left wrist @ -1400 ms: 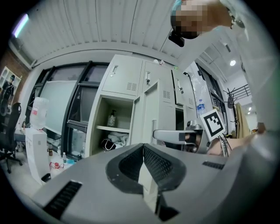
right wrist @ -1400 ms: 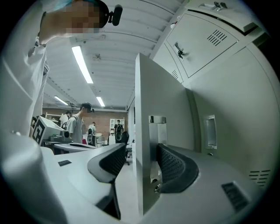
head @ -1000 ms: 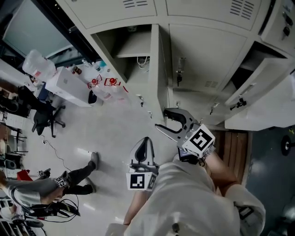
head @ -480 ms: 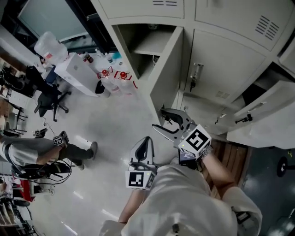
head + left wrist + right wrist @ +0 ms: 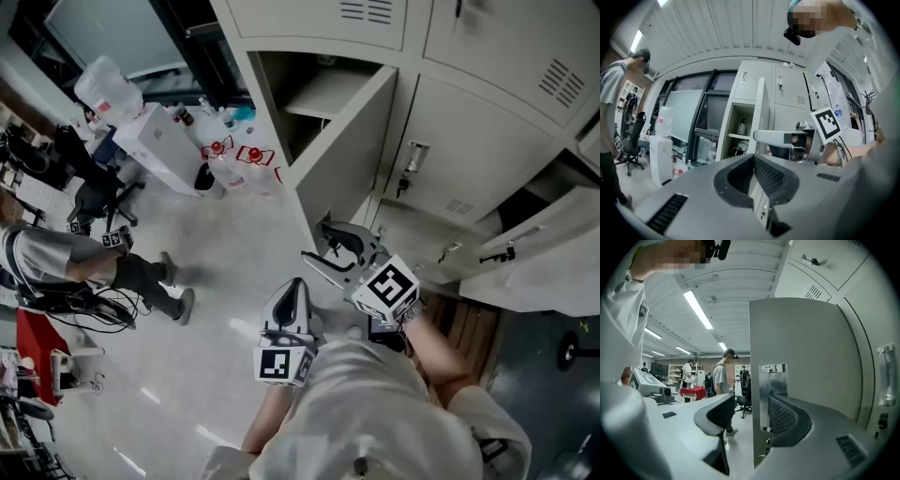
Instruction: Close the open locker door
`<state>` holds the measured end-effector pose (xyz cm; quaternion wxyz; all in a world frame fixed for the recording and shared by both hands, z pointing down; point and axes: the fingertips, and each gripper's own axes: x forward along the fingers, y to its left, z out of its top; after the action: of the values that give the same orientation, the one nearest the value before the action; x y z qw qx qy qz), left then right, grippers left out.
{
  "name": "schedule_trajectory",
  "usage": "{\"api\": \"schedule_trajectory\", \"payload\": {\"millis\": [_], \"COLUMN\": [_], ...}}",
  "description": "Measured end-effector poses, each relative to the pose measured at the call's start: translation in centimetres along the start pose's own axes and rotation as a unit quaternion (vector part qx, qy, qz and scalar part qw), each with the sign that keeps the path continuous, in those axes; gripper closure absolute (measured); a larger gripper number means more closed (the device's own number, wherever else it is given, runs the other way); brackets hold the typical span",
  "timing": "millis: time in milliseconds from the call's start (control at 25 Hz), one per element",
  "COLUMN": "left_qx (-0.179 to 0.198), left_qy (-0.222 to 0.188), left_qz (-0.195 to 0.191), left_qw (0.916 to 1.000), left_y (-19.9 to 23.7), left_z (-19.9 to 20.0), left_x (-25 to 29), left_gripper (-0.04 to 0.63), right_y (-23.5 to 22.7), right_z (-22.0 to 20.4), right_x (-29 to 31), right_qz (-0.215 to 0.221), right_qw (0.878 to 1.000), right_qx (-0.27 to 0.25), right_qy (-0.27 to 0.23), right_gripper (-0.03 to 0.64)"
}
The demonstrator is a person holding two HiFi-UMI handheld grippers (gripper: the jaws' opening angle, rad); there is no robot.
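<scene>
The open locker door is beige and stands swung out from its locker, which has a shelf inside. My right gripper is open at the door's lower free edge. In the right gripper view that edge and its metal latch plate show between the two fingers; I cannot tell whether a pad touches the door. My left gripper hangs lower and nearer my body, shut and empty. The left gripper view looks at the door and the right gripper.
A second locker door stands open at the right. White boxes and bottles, a water jug and an office chair sit at the left. A person walks on the floor there.
The door showed edge-on before; now its broad face shows. My right gripper stays open by its lower free edge. The person at the left has walked further into the picture.
</scene>
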<state>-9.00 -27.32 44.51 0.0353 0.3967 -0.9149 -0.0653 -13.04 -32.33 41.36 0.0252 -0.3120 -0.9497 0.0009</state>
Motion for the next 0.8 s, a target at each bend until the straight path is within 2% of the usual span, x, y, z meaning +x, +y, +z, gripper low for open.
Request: {"api": "schedule_trajectory", "payload": {"millis": [800], "left_qx": [-0.026], "left_qy": [-0.005], "left_qz": [-0.043], "left_qw": [0.9987], "left_y": [9.8], "left_z": [1.5], "left_x": [7.9], "left_gripper": [0.586], "right_y": [-4.3], "right_z": [0.8], "right_x": [9.7], "right_qz": [-0.068], "right_qw": [0.998], "right_qx": [0.006], "right_qy": [0.002], "right_gripper": [0.399]}}
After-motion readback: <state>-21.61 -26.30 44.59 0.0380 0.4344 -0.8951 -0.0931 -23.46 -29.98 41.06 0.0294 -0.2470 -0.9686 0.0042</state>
